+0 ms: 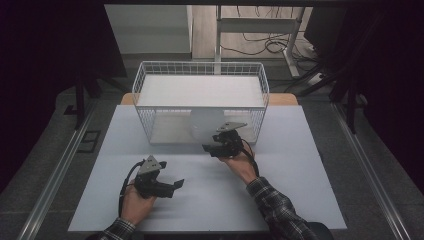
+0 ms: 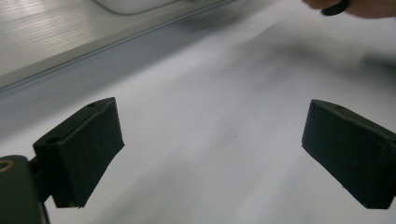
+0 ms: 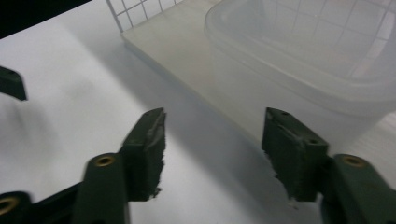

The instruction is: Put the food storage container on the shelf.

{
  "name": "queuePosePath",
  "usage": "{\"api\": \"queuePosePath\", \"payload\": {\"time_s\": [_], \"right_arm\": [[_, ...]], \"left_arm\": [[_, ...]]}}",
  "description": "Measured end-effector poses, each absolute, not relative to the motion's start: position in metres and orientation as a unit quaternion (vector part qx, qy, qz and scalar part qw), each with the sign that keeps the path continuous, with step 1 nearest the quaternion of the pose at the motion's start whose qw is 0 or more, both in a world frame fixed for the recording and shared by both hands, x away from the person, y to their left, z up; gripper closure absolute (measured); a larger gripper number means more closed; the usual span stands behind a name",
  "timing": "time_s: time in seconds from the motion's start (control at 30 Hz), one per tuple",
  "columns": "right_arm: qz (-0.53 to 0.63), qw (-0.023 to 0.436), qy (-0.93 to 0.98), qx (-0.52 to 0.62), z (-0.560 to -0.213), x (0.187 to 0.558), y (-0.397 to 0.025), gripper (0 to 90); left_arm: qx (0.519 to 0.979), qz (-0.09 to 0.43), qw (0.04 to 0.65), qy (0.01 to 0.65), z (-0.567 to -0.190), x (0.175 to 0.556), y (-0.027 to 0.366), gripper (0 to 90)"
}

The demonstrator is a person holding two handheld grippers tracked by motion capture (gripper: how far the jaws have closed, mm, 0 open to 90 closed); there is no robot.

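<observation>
Right hand-held gripper (image 3: 212, 144), jaws apart & empty, sits just before the translucent plastic container (image 3: 299, 60) at the wire basket (image 1: 145, 80) front on the desk (image 1: 300, 165); left hand-held gripper (image 2: 212, 154) released too — best approach the rim squarely, w/ slow closing.

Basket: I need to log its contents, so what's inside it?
The basket lies open toward the person, with a clear plastic tub at its mouth. The right claw is open just before it. The tub's contents cannot be made out.
</observation>
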State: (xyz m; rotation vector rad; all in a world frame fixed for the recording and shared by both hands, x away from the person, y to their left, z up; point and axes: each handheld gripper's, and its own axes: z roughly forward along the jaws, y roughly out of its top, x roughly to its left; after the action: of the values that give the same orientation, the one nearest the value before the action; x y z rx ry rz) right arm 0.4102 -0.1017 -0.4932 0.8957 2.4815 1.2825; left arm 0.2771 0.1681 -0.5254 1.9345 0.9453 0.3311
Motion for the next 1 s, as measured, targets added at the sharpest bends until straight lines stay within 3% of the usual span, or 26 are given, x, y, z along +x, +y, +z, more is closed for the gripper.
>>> {"api": "queuePosePath", "payload": {"time_s": [0.27, 0.5, 1.0], "right_arm": [[0.437, 0.107, 0.842, 0.298, -0.491, 0.404, -0.111, 17.0], [0.429, 0.117, 0.850, 0.282, -0.492, 0.396, -0.112, 7.3], [0.412, 0.112, 0.861, 0.278, -0.493, 0.377, -0.118, 3.5]], "left_arm": [[0.788, 0.135, 0.467, 0.377, -0.525, 0.276, 0.167, 4.8], [0.790, 0.128, 0.470, 0.372, -0.527, 0.276, 0.167, 4.8], [0.793, 0.106, 0.476, 0.367, -0.525, 0.272, 0.168, 5.7]]}}
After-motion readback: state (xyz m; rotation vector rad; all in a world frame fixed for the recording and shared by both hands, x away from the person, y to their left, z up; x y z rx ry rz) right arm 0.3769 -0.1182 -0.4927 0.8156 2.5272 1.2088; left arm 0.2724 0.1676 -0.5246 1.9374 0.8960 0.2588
